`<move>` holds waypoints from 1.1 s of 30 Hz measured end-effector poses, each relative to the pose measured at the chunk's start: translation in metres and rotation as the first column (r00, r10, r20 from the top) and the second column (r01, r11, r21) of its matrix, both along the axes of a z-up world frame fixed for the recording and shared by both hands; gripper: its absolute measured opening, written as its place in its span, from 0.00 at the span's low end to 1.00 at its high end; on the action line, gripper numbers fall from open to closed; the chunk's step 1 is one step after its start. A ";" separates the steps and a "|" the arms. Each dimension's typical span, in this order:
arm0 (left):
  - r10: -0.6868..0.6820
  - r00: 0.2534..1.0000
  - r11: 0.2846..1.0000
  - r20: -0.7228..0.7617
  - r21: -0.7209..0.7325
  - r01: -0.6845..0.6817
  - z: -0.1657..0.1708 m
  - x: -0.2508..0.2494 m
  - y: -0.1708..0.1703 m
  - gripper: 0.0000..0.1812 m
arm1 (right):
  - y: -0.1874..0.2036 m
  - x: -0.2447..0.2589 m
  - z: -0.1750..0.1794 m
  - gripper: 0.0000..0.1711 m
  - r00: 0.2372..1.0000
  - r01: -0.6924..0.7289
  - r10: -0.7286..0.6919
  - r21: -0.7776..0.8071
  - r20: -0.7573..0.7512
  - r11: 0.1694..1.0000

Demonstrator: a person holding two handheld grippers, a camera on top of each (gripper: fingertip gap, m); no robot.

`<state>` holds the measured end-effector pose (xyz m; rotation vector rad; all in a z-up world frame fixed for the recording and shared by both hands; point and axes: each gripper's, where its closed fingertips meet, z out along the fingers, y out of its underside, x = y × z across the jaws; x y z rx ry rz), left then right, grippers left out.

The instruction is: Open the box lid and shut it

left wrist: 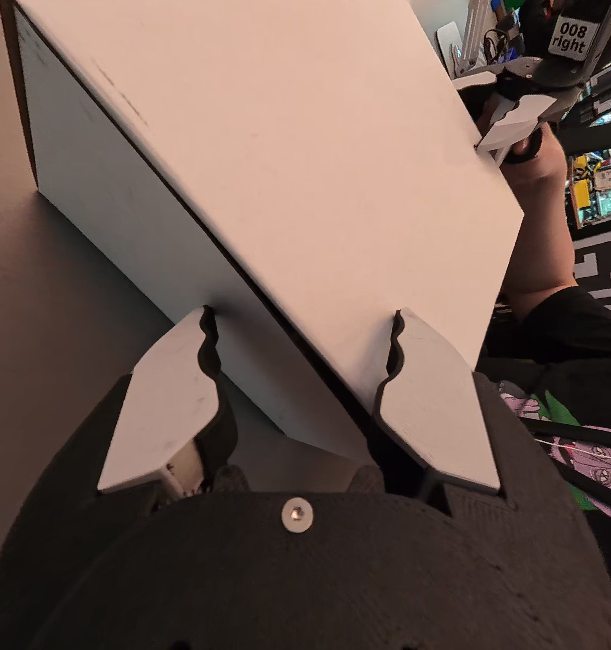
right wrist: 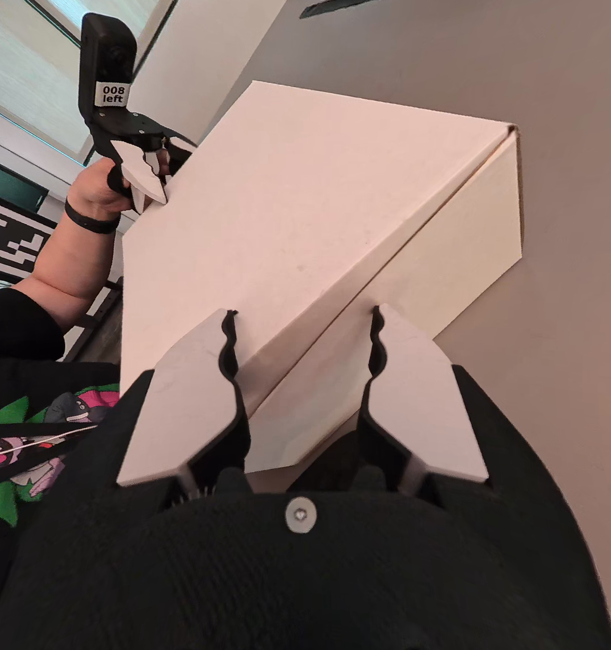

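The white box (right wrist: 297, 225) fills mid-frame on the grey worktop (right wrist: 560, 387), lid (left wrist: 279, 147) down; with the left tool (left wrist: 300, 313) and right tool (right wrist: 304, 309) both spread apart astride the lid's front seam, best lift both corners evenly so it doesn't twist

White printed label (left wrist: 568, 38) on each gripper's camera mount.

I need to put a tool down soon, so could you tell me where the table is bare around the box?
The grey table is bare along the white box's side wall and past its far corner. The near front edge is crowded: the left gripper and right gripper sit open across the lid seam.
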<state>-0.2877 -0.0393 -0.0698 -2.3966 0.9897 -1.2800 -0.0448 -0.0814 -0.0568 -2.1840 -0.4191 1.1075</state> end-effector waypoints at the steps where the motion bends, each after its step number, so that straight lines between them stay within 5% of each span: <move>1: -0.001 1.000 1.000 -0.008 0.014 0.001 -0.001 -0.001 0.001 0.51 | 0.000 0.001 -0.001 0.42 1.000 0.001 -0.001 0.016 -0.001 1.000; 6: 0.006 0.997 0.994 -0.083 0.108 0.003 -0.009 -0.003 0.002 0.47 | 0.000 0.001 -0.019 0.42 1.000 0.014 -0.014 0.027 -0.014 1.000; 13: 0.062 0.995 0.998 0.075 -0.019 -0.061 0.000 -0.014 0.001 0.37 | -0.001 0.004 -0.018 0.42 0.997 0.051 -0.048 0.055 -0.061 0.997; 20: 0.086 0.982 0.996 0.168 -0.040 -0.080 0.002 -0.030 -0.040 0.42 | -0.027 0.001 -0.015 0.42 0.994 0.017 -0.012 0.050 -0.105 0.999; 23: 0.081 0.984 0.997 0.159 -0.025 -0.078 -0.003 -0.028 -0.049 0.35 | -0.035 -0.004 -0.018 0.42 0.997 0.009 -0.003 0.068 -0.081 0.998; 33: 0.149 0.965 0.988 0.218 0.019 -0.156 0.002 -0.047 0.010 0.30 | 0.031 -0.016 -0.014 0.41 0.995 0.027 -0.012 0.154 -0.097 0.988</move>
